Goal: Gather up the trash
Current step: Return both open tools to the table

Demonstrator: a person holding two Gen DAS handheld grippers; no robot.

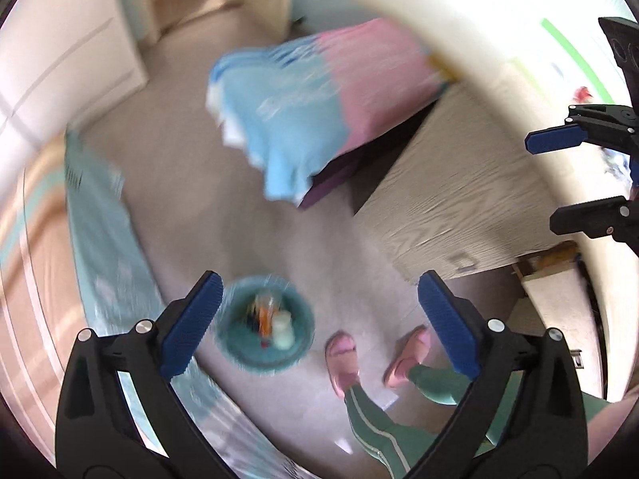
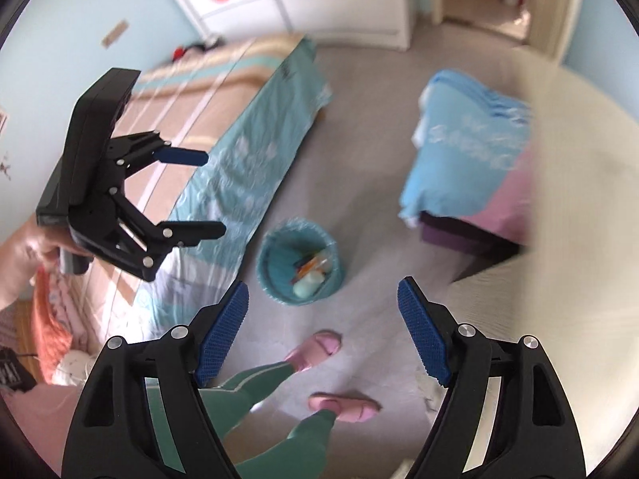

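Observation:
A teal trash bin (image 1: 235,343) stands on the grey carpet, holding a pale cup (image 1: 282,331) and orange and dark scraps. It also shows in the right wrist view (image 2: 275,279), below and ahead of the fingers. My left gripper (image 1: 319,315) is open and empty, high above the floor with the bin just right of its left finger. My right gripper (image 2: 323,327) is open and empty, also held high. Each gripper shows in the other's view, the right one (image 1: 559,183) and the left one (image 2: 213,193), both open.
A bed with a teal and striped cover (image 2: 247,151) runs along the left. A blue and pink cloth (image 2: 463,167) drapes over a purple seat. A pale wood desk (image 1: 459,183) is at right. The person's pink slippers (image 2: 319,349) stand near the bin.

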